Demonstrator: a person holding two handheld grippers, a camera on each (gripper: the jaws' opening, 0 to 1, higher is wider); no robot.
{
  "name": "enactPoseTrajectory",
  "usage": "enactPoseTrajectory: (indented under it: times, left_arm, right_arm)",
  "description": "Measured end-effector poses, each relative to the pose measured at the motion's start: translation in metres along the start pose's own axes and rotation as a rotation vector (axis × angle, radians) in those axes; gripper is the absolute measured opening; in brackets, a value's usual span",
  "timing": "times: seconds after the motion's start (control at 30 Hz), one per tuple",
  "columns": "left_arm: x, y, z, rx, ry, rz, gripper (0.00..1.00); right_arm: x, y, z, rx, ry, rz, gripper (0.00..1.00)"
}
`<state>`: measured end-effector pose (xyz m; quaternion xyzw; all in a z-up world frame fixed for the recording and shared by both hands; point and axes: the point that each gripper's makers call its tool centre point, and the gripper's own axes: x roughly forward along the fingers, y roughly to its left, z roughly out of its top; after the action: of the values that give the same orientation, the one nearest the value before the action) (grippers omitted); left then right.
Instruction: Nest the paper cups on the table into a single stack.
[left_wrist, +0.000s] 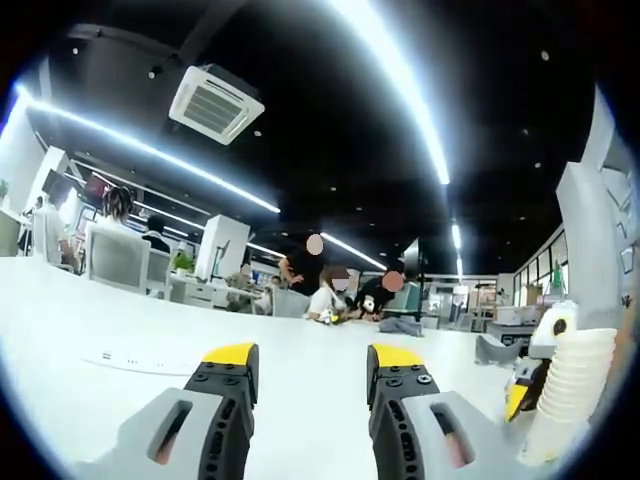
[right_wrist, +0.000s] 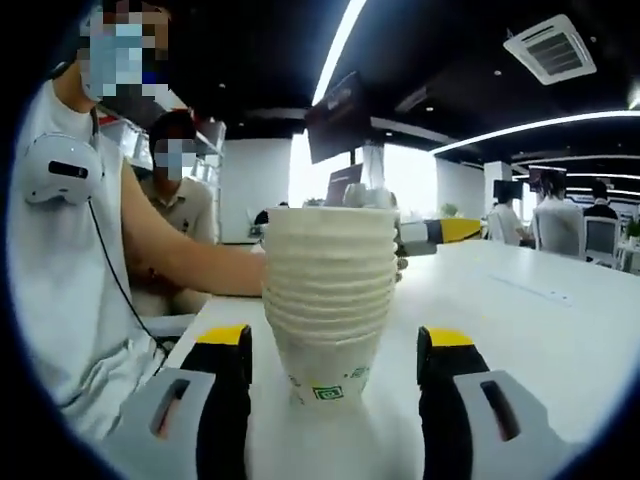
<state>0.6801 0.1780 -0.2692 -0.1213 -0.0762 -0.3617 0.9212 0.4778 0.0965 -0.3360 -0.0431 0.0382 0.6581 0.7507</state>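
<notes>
Near the desk (right_wrist: 560, 300) edge, the nested cup stack (right_wrist: 328, 300) stands upright between the wide-open right gripper (right_wrist: 335, 350); the left gripper (left_wrist: 312, 365) hangs wide apart, holding nothing.

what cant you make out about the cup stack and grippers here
- Cup stack: its far side faces away in the right gripper view; the left gripper view's edge cuts it off.
- Print on bottom cup: too small.
- Right gripper: stack hides any contact.
- Left gripper: nothing hidden, open.
</notes>
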Motion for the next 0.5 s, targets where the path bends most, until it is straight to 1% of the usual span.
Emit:
enactPoseTrajectory:
  times: [0.13, 0.27, 0.33, 0.5]
  left_arm:
    - [-0.001, 0.002, 0.002, -0.006, -0.008, 0.004, 0.46]
    - [-0.002, 0.004, 0.004, -0.006, -0.014, 0.010, 0.46]
    - [-0.002, 0.005, 0.005, -0.007, -0.016, 0.013, 0.46]
    - [-0.002, 0.008, 0.007, -0.011, -0.020, 0.017, 0.46]
  right_arm:
    - [0.009, 0.003, -0.007, 0.020, 0.011, 0.053, 0.63]
    - [0.014, 0.001, -0.011, 0.018, 0.023, 0.078, 0.57]
    - [0.015, 0.001, -0.010, 0.014, 0.018, 0.087, 0.54]
    - [0.018, 0.000, -0.005, 0.023, -0.005, 0.104, 0.54]
